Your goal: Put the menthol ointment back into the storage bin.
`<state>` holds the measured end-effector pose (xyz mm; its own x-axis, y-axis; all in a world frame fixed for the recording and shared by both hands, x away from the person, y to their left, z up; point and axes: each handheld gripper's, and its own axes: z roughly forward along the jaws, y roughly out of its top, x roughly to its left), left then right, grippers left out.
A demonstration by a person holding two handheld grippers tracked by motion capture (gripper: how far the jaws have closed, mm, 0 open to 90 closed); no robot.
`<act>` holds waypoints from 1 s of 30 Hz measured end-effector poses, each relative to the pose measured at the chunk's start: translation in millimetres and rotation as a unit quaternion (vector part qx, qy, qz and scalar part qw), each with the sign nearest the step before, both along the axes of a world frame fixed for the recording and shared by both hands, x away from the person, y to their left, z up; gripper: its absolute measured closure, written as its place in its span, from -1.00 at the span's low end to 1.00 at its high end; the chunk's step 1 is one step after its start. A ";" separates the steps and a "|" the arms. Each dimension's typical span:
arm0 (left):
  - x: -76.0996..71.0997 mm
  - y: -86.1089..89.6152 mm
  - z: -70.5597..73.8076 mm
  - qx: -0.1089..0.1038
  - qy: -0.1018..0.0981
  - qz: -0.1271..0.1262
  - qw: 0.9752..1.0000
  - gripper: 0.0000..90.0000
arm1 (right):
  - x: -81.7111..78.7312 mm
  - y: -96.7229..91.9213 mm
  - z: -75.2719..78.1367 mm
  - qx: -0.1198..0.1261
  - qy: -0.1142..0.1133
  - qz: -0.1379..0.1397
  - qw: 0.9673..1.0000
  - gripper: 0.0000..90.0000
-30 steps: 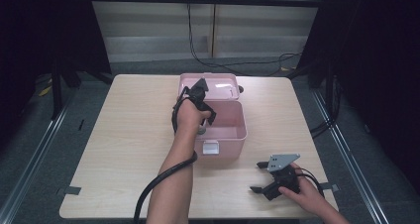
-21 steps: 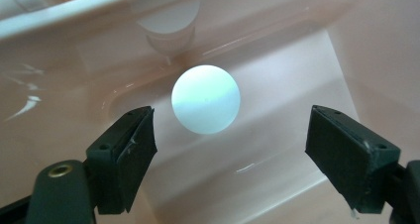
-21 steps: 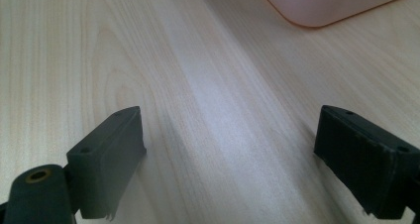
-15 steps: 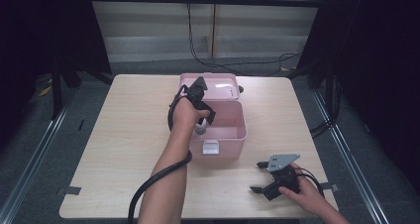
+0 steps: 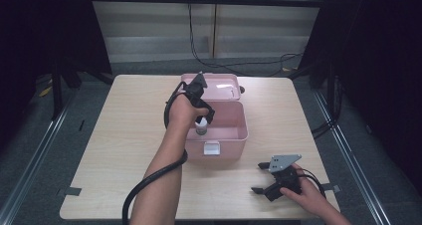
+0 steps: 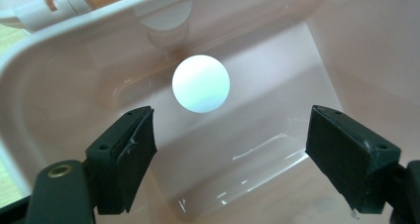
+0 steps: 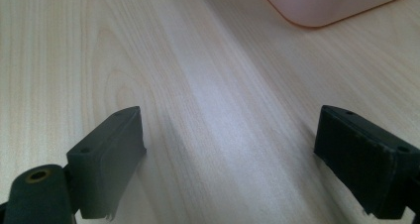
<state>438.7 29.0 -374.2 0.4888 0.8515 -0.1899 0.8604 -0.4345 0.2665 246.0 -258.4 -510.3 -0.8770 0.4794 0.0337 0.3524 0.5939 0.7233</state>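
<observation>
The left claw [image 6: 230,149] has just let go of the little white bottle [image 5: 201,126] and lifted a bit, so the bottle now stands alone inside the pink box [image 5: 238,138], in the middle of the high view, and the putting-in looks done. Its jaws are wide apart with nothing between them. The box is smooth, shiny plastic with round corners, and the right claw [image 5: 262,177] rests released on the pale wooden worktop [image 5: 114,135] at the lower right.

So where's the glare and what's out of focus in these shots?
Left gripper view: streaks of glare on the box floor, cap washed out white. Right gripper view: soft sheen on the table, box corner blurred. High view: dark surround, glare patch on the lid.
</observation>
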 end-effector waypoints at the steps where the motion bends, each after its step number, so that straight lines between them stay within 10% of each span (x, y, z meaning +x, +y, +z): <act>1: -0.5 0.4 2.2 -0.002 0.000 -0.003 1.000 -0.58 | 0.0 0.0 0.0 0.000 0.000 0.000 1.000 -0.75; 30: -18.3 15.3 41.9 -0.007 -0.005 -0.077 0.997 -0.54 | 0.0 0.0 0.0 0.000 0.000 0.000 1.000 -0.75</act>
